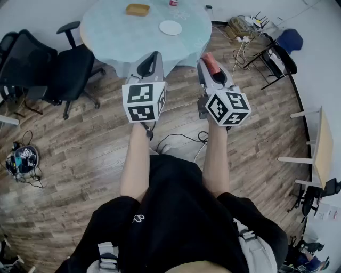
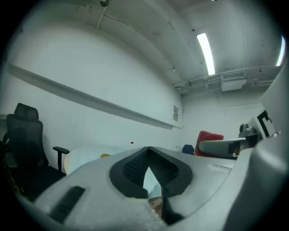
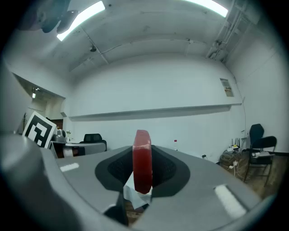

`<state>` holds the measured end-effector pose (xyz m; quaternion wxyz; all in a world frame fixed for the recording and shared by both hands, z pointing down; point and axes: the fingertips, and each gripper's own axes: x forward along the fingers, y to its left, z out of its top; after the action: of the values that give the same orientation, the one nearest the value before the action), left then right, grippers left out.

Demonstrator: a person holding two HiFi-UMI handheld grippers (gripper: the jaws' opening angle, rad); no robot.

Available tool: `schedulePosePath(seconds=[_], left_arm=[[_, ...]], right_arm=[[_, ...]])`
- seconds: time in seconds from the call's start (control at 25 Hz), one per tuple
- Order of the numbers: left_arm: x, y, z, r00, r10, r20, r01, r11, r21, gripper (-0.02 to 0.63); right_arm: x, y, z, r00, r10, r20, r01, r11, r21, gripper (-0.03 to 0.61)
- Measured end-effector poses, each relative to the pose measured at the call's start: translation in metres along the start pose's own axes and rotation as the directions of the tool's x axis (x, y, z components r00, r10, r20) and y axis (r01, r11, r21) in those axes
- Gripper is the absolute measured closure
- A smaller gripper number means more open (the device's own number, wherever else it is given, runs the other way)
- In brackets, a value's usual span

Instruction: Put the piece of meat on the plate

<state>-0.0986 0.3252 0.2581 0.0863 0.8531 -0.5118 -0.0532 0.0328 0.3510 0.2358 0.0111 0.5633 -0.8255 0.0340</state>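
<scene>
The piece of meat (image 3: 142, 162), a flat red slab, stands on edge between the jaws of my right gripper (image 3: 143, 178), which is shut on it. From the head view the meat (image 1: 209, 64) pokes out of the right gripper (image 1: 205, 59), held level just short of the round table (image 1: 122, 37) with its pale blue cloth. The white plate (image 1: 170, 27) lies on that table, beyond both grippers. My left gripper (image 1: 154, 56) is held beside the right one; its jaws (image 2: 148, 155) meet at the tips with nothing between them. The left gripper view also catches the meat (image 2: 210, 136) at right.
An orange-brown bowl (image 1: 137, 9) and a small red-topped item (image 1: 173, 2) sit at the table's far side. Black office chairs (image 1: 64, 69) stand to the left. Cables and a power strip (image 1: 242, 26) lie on the wood floor at upper right, near a blue chair (image 1: 290, 40).
</scene>
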Motion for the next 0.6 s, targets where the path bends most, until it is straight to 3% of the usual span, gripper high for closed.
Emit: schedulePosePath(seconds=[0.2, 0.6], left_arm=[[-0.012, 0.024, 0.017, 0.997, 0.062, 0.045, -0.064, 0.998, 0.030, 0.618], [0.002, 0.033, 0.013, 0.998, 0.051, 0.048, -0.053, 0.997, 0.048, 0.618]], right_arm=[[0.003, 0.012, 0.005, 1.000, 0.008, 0.018, -0.008, 1.000, 0.017, 0.474], [0.023, 0.004, -0.004, 1.000, 0.004, 0.015, -0.005, 0.999, 0.037, 0.474]])
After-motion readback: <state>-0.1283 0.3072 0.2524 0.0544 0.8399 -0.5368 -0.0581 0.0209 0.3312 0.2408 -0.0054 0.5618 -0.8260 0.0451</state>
